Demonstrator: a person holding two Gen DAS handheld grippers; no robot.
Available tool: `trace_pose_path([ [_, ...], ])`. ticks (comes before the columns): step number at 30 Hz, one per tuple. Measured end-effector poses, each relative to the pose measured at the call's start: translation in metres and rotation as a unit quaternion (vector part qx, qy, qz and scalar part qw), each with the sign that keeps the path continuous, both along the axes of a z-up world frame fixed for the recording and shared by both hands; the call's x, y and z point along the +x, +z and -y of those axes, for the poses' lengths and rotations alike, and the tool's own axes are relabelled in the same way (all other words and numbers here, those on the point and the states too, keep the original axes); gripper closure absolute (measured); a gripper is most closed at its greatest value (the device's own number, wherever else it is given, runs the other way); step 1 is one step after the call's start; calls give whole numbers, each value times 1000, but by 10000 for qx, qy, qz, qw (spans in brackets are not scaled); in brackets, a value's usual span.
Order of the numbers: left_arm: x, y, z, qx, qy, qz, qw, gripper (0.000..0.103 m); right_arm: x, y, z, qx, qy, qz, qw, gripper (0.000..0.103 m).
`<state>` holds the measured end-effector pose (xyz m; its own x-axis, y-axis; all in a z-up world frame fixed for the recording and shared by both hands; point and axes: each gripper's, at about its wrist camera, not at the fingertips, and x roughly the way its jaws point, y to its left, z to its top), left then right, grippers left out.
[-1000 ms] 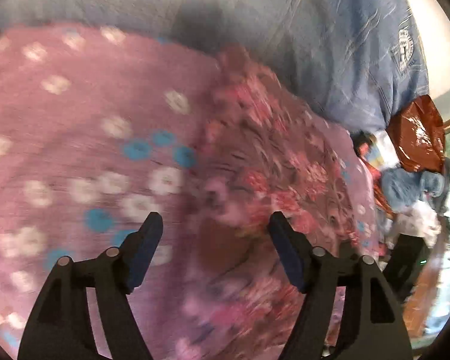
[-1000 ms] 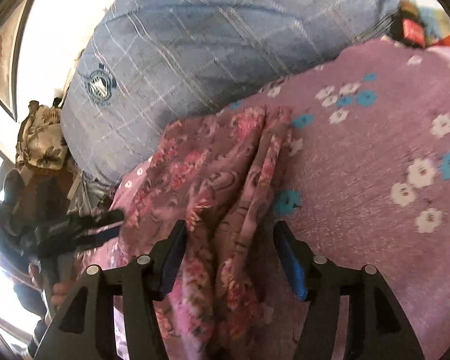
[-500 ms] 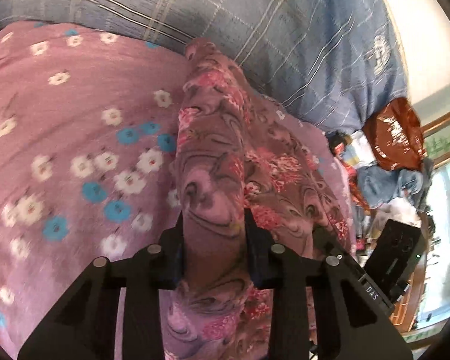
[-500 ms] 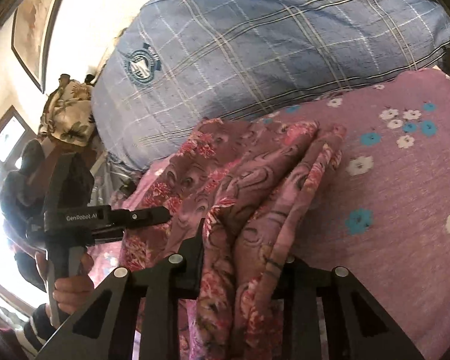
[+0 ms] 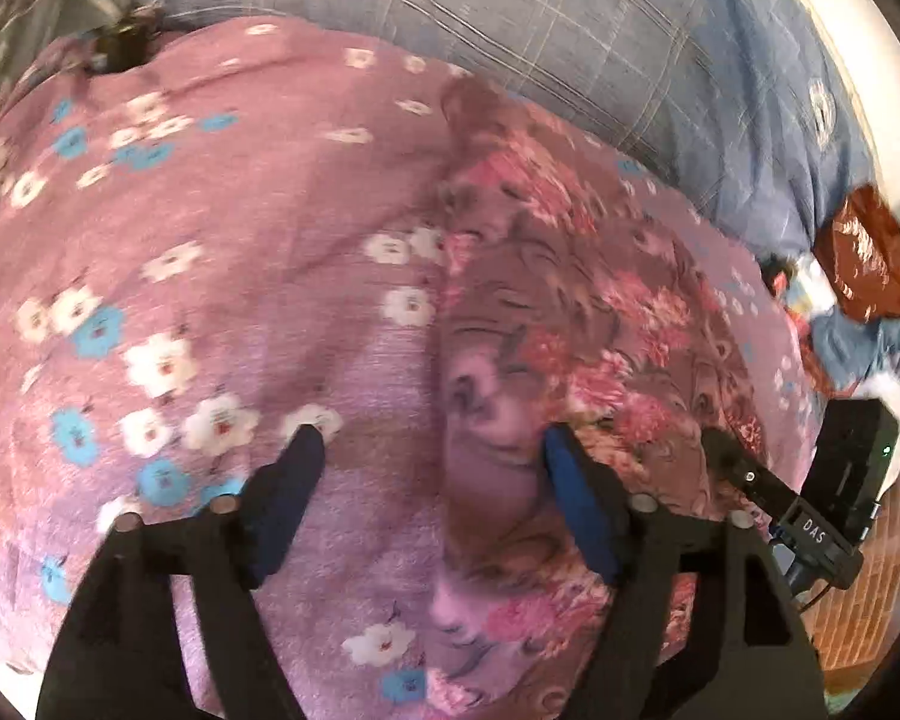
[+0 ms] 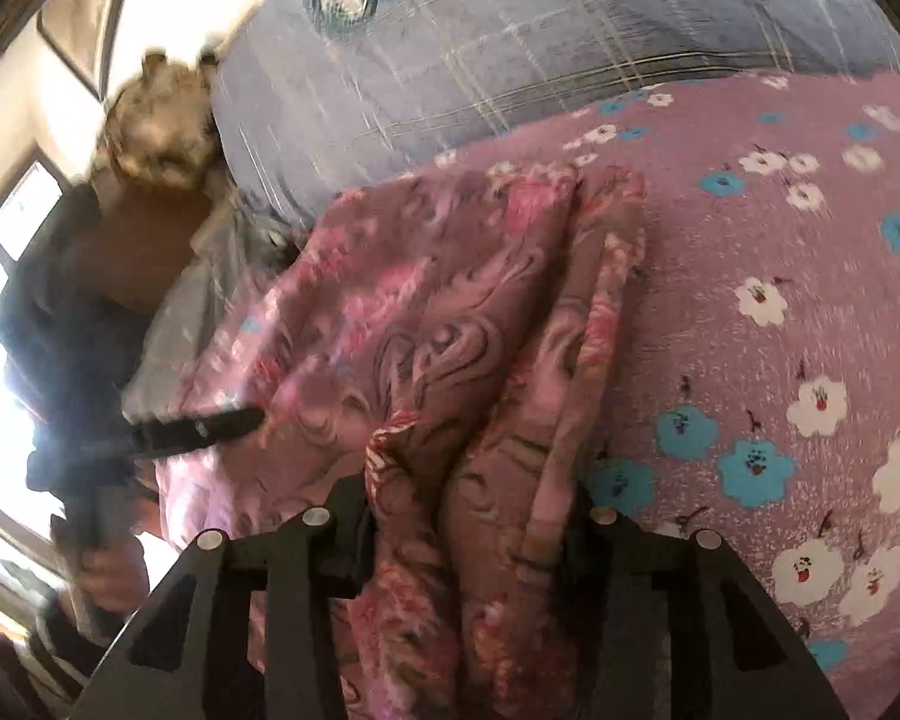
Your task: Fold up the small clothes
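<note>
A pink floral garment (image 5: 558, 312) lies folded lengthwise on a purple flowered bedsheet (image 5: 210, 276). My left gripper (image 5: 429, 447) is open, its jaws spread over the garment's left edge, with nothing between the pads. In the right wrist view the same garment (image 6: 450, 330) bunches up between the fingers of my right gripper (image 6: 468, 510), which is shut on its near end. The left gripper (image 6: 210, 426) shows in the right wrist view at the garment's left side, and the right gripper's body (image 5: 810, 516) shows at the right of the left wrist view.
A blue checked pillow or quilt (image 5: 600, 42) lies behind the garment. A brown shiny bag (image 5: 870, 264) and loose clothes sit at the far right. The person's hand (image 6: 108, 570) and a bright window are at the left of the right wrist view.
My left gripper, shut on the garment half a second ago, has opened and let it go flat on the sheet. My right gripper stays shut on the garment's end.
</note>
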<state>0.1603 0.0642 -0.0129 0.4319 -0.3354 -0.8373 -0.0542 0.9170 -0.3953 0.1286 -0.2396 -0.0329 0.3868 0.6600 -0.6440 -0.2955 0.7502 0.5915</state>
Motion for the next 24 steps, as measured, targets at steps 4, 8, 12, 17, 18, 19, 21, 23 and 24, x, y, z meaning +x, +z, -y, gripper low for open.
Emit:
trace_pose_path([
  [4,-10,31,1,279,-226,546,9979,27,-5,20,18,-390,-338,51,9987,47],
  [8,-13,39,27,828,-619,861,9909,20,-24,51,13,-933,-291,820,9918,47],
  [12,3,3,52,1151,-785,491,9890,18,-30,43,-9,-1649,29,1072,9805,50],
  [17,12,-12,35,595,-409,221,9971,7,-30,17,-11,-2125,-44,1098,9710,16],
  [18,12,-13,33,574,-383,206,9974,6,-28,14,-7,-2052,-136,986,9736,12],
  [19,12,-13,33,621,-359,228,9972,5,-26,11,-1,-1946,-215,865,9768,9],
  [21,9,-11,34,729,-346,307,9963,5,-25,12,2,-1854,-228,857,9786,7],
  [23,7,-12,42,818,-305,366,9955,5,-26,11,-2,-1976,-221,894,9760,1],
  [24,4,-11,42,838,-292,377,9953,5,-27,9,-2,-1940,-272,876,9767,1],
])
